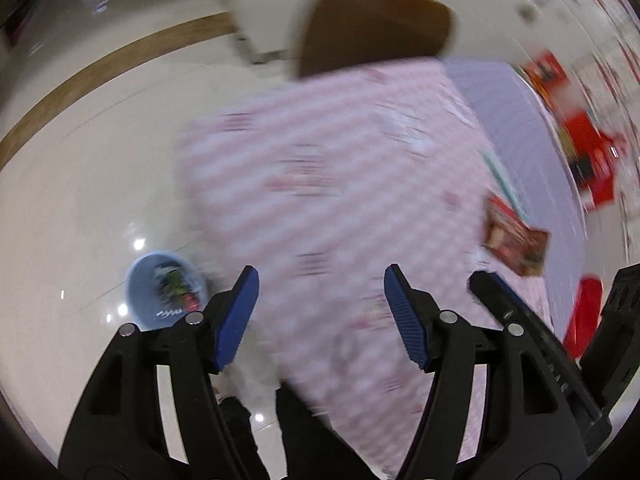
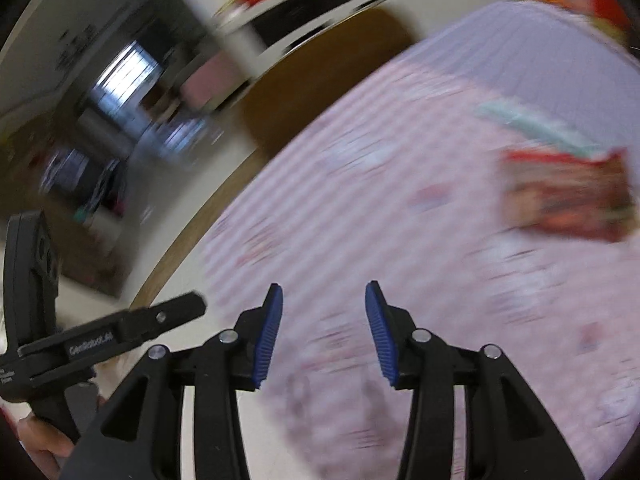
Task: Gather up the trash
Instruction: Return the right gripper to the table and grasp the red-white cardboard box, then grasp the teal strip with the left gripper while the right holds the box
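Both views are blurred by motion. My left gripper [image 1: 322, 292] hangs open over the pink checked tablecloth [image 1: 320, 200], nothing between its blue pads. A red snack wrapper [image 1: 516, 240] lies on the cloth to its right, beside a pale green wrapper [image 1: 502, 176]. A blue bin [image 1: 166, 290] holding trash stands on the floor at the lower left. My right gripper [image 2: 324, 312] is open and empty above the same cloth [image 2: 360, 220]. The red wrapper [image 2: 568, 196] lies far to its right, with the pale green wrapper [image 2: 532, 124] behind it. The left gripper's body [image 2: 100, 340] shows at the left edge.
A brown chair [image 1: 372, 28] stands at the table's far end. Red packets [image 1: 588, 152] lie on the lilac cloth [image 1: 512, 112] at the right. Glossy pale floor [image 1: 100, 160] with a wooden strip spreads to the left. A hand [image 2: 44, 444] holds the left gripper.
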`<state>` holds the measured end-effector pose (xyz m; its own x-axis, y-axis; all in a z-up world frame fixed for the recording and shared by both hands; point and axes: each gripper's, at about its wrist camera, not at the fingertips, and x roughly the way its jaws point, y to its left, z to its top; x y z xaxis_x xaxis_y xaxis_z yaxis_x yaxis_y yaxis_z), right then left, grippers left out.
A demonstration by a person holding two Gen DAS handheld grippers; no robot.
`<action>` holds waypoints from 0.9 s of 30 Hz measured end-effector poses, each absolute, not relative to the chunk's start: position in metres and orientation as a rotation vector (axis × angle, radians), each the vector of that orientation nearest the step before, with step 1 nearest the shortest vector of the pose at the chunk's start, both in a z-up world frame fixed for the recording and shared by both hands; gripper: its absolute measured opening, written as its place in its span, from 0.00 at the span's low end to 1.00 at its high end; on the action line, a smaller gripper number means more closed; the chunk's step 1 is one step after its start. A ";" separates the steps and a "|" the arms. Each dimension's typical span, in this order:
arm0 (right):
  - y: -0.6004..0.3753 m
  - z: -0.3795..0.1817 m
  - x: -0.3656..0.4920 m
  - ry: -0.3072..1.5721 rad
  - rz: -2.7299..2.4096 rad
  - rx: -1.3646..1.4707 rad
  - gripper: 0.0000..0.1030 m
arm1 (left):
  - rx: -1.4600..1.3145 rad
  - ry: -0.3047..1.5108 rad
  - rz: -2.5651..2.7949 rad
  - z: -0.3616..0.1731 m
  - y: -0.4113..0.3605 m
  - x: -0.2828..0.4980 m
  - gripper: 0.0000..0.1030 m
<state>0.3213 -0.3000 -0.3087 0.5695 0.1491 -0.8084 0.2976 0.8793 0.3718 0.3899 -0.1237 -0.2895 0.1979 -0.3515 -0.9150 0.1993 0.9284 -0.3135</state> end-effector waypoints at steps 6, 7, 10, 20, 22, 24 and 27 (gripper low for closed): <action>-0.431 -0.310 0.277 0.880 -0.366 0.549 0.48 | -0.030 1.337 -0.550 -0.299 -0.247 0.385 0.63; -0.455 -0.315 0.269 0.875 -0.412 0.570 0.48 | -0.011 1.341 -0.570 -0.301 -0.267 0.384 0.63; -0.499 -0.329 0.258 0.874 -0.497 0.597 0.48 | 0.018 1.349 -0.607 -0.305 -0.309 0.383 0.65; -0.548 -0.373 0.260 0.932 -0.407 0.710 0.17 | 0.071 1.370 -0.602 -0.321 -0.386 0.397 0.67; -0.555 -0.376 0.259 0.928 -0.388 0.715 0.12 | 0.083 1.370 -0.598 -0.323 -0.402 0.401 0.68; -0.551 -0.369 0.259 0.923 -0.391 0.691 0.11 | 0.082 1.370 -0.599 -0.326 -0.419 0.405 0.68; -0.559 -0.364 0.255 0.907 -0.406 0.674 0.10 | 0.092 1.369 -0.588 -0.333 -0.446 0.412 0.68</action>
<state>0.2550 -0.5592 -0.3643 0.5628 -0.0444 -0.8254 0.5859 0.7258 0.3604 0.4122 -0.4459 -0.3332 0.0818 -0.3409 -0.9365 0.4446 0.8535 -0.2718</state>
